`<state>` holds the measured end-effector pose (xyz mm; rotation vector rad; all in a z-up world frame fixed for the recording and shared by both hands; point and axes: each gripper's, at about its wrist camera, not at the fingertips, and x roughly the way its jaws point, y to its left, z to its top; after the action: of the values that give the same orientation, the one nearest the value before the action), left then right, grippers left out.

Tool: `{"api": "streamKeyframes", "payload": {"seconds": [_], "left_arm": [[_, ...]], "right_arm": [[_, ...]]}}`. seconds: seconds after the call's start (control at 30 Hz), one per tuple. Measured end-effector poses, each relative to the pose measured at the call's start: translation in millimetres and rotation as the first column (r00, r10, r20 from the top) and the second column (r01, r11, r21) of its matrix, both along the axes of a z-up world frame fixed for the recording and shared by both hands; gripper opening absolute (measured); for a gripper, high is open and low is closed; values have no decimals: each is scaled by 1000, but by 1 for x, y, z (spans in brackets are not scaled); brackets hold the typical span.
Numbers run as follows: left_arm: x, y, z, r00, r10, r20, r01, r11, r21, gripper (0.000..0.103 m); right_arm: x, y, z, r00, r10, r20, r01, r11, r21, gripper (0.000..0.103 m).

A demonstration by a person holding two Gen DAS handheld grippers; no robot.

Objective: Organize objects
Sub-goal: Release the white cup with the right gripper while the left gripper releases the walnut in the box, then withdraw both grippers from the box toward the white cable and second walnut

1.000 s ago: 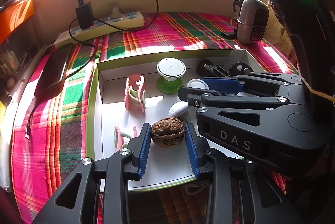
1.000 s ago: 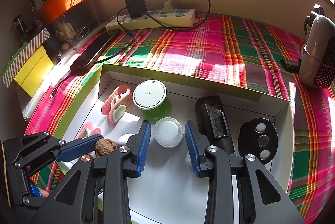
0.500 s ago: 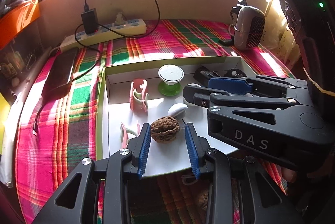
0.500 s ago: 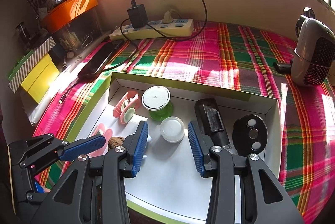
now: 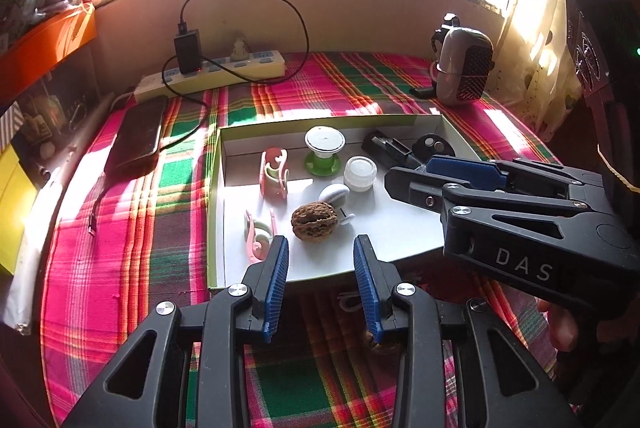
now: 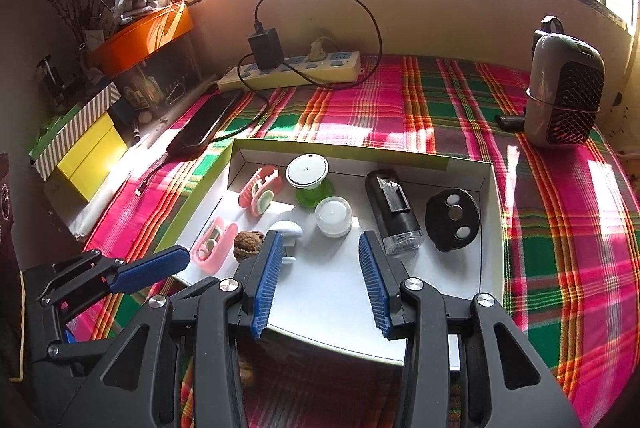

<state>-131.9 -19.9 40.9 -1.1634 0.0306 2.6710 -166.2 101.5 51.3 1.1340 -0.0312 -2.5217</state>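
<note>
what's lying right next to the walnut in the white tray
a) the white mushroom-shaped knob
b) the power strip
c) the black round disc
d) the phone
a: the white knob lies just beside the walnut in the tray, while the black disc sits at the tray's far corner.

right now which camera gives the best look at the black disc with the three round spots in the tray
The right wrist view: the black disc lies unobstructed, all three spots clear. In the left wrist view the disc is farther away at the tray's back corner, partly cut off by the right hand-held gripper.
</note>
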Motion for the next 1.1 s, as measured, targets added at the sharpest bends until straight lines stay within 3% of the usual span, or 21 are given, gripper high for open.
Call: {"api": "streamKeyframes", "payload": {"seconds": [0.23, 0.63, 1.1], "left_arm": [[20, -8, 2, 1000, -2, -5, 2, 999, 46, 32], [33, 1, -19, 996, -60, 68, 53, 993, 102, 33], [26, 23, -33, 989, -85, 117, 78, 995, 66, 36]], "right_arm": [[25, 9, 3, 999, -24, -21, 25, 999, 20, 41], [56, 28, -6, 997, -75, -15, 75, 997, 25, 41], [60, 38, -13, 996, -90, 0, 90, 996, 11, 41]]}}
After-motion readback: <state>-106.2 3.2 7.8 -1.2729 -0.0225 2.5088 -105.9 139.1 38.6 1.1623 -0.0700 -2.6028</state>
